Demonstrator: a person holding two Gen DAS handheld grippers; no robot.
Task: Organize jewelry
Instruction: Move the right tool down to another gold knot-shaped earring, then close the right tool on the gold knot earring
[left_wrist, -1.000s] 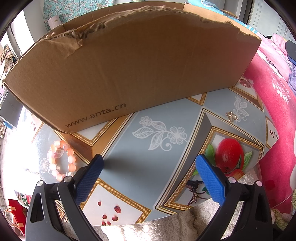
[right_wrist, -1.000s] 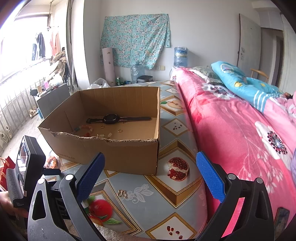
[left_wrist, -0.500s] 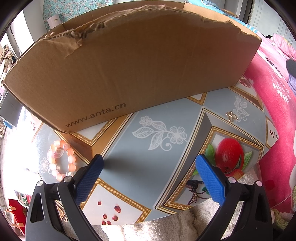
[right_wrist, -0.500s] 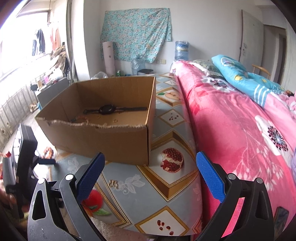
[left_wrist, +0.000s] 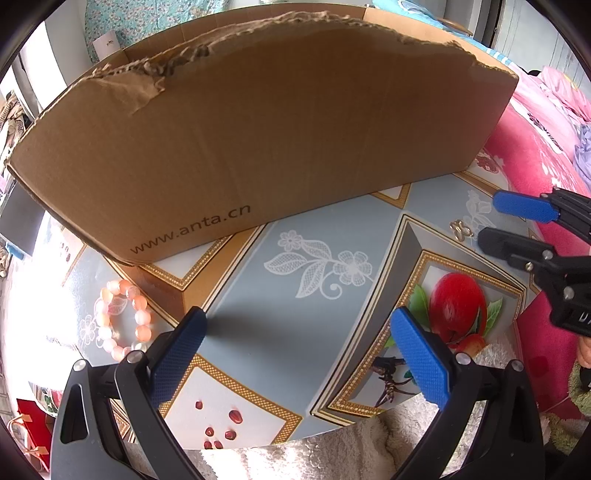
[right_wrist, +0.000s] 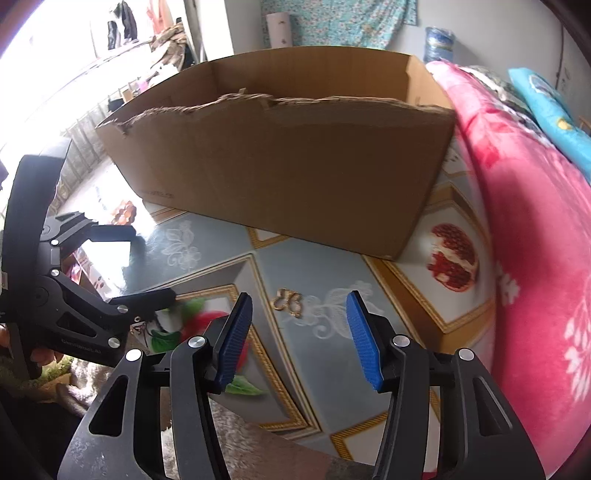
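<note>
Right wrist view: cardboard box (right_wrist: 280, 162) stands on the patterned floor mat (right_wrist: 321, 273), pink blanket (right_wrist: 535, 236) to its right. Right gripper (right_wrist: 299, 336) hangs tilted down over the mat, jaws closing, nothing between them; gold earrings (right_wrist: 287, 301) lie just beyond its tips. Left gripper (left_wrist: 295, 350) spread wide, empty. Pink bead bracelet (left_wrist: 123, 319) lies near the box's left corner.

gold earrings (right_wrist: 287, 301): pair, flat on patterned mat, before cardboard box (right_wrist: 295, 158) | pink bead bracelet (left_wrist: 123, 321): flat, near box's corner
</note>
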